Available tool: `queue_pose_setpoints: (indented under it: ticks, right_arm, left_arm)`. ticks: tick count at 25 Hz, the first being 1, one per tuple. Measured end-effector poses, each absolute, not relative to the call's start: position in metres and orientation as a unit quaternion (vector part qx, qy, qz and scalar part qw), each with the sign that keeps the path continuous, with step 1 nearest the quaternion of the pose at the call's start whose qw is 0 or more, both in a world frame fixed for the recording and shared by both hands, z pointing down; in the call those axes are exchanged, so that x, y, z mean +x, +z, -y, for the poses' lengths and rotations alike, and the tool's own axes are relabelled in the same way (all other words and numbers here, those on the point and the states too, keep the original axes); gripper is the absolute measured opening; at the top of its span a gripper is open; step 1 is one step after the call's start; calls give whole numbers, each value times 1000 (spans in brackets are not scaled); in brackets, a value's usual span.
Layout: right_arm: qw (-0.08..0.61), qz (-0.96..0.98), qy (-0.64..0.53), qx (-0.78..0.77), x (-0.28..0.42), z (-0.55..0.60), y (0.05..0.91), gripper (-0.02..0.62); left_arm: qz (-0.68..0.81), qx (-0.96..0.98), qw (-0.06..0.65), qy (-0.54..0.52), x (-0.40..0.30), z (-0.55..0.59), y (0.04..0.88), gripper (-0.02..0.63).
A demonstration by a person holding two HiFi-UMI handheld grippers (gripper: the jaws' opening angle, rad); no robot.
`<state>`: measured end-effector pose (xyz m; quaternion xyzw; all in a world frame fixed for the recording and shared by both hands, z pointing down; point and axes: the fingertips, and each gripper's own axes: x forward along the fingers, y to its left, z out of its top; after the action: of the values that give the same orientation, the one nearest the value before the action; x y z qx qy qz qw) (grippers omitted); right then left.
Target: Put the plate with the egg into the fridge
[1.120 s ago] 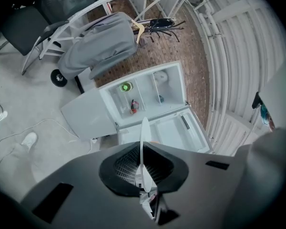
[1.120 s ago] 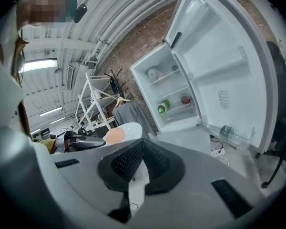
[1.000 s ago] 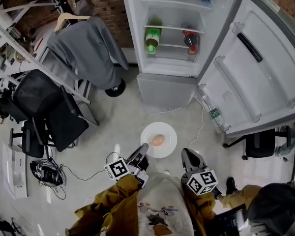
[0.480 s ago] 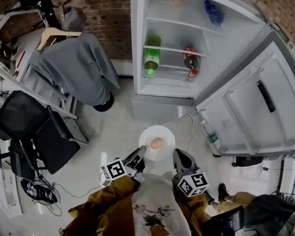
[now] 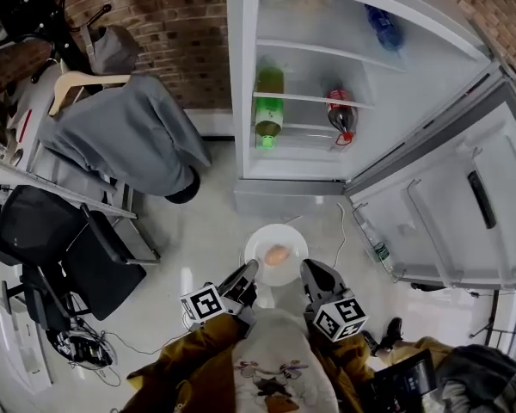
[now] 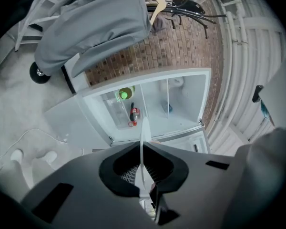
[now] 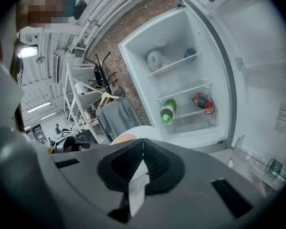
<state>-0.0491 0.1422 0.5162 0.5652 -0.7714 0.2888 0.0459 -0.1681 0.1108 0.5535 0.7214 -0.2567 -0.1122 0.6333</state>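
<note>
A red-brown brick wall [image 5: 189, 41] runs along the far side, and the open fridge [image 5: 238, 76] stands against it. The floor [image 5: 198, 222] is pale, smooth and slightly glossy. On the left a grey coat [image 5: 129, 136] hangs from a wooden hanger [image 5: 86, 78] beside a white metal rack [image 5: 43, 179], with black chairs [image 5: 103, 269] nearer. A white cable [image 5: 340, 231] trails over the floor on the right, and dark cables [image 5: 82, 347] lie tangled near left. A strip light [image 7: 27, 51] glows overhead.
</note>
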Motion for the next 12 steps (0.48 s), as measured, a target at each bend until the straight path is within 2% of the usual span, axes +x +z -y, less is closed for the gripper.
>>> queue_pose_setpoints:
  ticks: [4,8,12]
  right_arm:
    - [38,774,291,561,-37,-114,521,5]
    - [12,773,298,559,-12,-80,519,5]
    - [1,769,296,566,27,-48,511,6]
  left_arm:
    - [300,714,628,-74,-173,-94,571,17]
    - [288,689,650,-140,-147,-63,556,17]
    - [308,706,624,-129,-122,-28,548,17]
